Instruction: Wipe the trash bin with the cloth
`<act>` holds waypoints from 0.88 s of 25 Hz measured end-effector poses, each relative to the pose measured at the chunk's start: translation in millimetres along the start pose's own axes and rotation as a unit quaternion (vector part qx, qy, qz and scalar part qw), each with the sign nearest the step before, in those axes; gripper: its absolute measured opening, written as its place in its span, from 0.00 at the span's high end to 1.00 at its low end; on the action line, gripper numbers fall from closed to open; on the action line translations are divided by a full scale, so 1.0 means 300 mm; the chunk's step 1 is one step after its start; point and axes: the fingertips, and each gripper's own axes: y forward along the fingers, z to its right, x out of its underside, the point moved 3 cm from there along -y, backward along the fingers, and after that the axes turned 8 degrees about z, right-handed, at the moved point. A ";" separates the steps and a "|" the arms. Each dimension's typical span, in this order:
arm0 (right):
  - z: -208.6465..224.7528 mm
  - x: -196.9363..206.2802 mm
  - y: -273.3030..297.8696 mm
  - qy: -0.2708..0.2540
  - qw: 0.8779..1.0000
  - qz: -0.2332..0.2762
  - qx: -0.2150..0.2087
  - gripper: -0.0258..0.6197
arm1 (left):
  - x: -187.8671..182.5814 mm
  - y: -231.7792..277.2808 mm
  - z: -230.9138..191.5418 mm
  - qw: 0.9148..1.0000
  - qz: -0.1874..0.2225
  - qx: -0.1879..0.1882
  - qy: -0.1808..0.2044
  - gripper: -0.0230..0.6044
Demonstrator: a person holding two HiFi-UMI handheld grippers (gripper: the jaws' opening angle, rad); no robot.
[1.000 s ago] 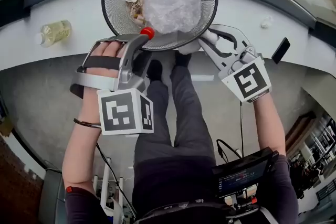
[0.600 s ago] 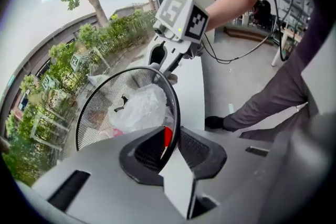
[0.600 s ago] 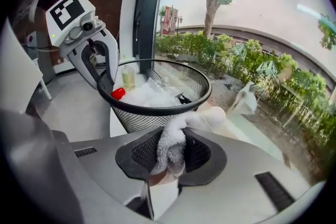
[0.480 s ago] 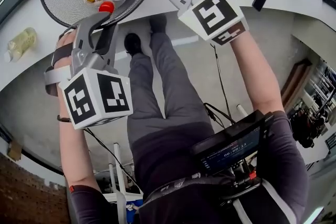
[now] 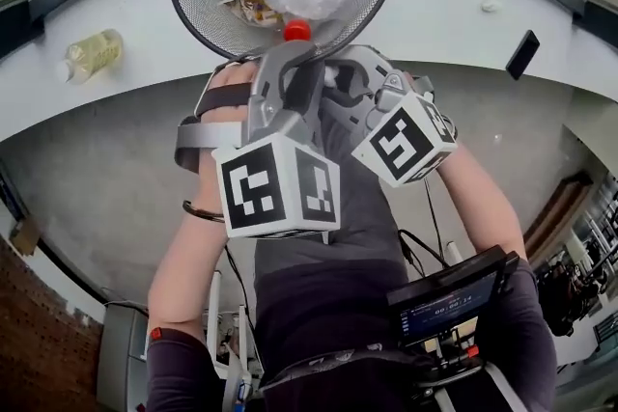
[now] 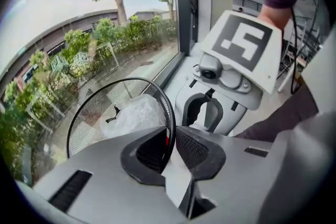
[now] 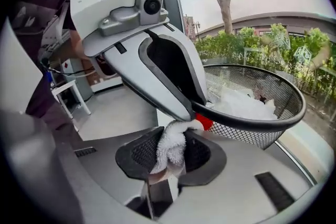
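While L gripper (image 6: 170, 148) jaws, just closing, nip bin (image 6: 100, 118) rim | R gripper (image 7: 170, 157) jaws narrow, clamp cloth (image 7: 175, 136)

Left gripper (image 6: 168, 145) clamped the trash bin (image 6: 89, 123) rim; right gripper (image 7: 170, 152) came alongside.

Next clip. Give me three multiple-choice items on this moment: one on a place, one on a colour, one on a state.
1. Where does the bottle lie relative to the bin?
A inside it; B on the ledge, to its left; C on the floor under it.
2. What colour is the cloth?
A white; B blue; C black.
3. What is the left gripper doing?
A hanging open; B holding the cloth; C gripping the bin's rim.

1 B: the head view shows it lying on the white ledge.
2 A: it is white in the right gripper.
3 C: its jaws, having just been closing, pinch the rim.
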 end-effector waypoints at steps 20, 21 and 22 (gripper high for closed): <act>0.406 0.094 -0.139 -0.041 0.983 -0.092 0.156 0.81 | 0.102 -0.144 -0.090 0.982 -0.051 0.082 0.164 0.70; 0.392 0.102 -0.134 -0.037 0.984 -0.091 0.151 0.81 | 0.109 -0.149 -0.080 0.981 -0.054 0.093 0.163 0.70; 0.379 0.108 -0.130 -0.034 0.985 -0.091 0.146 0.81 | 0.120 -0.157 -0.076 0.980 -0.057 0.101 0.161 0.70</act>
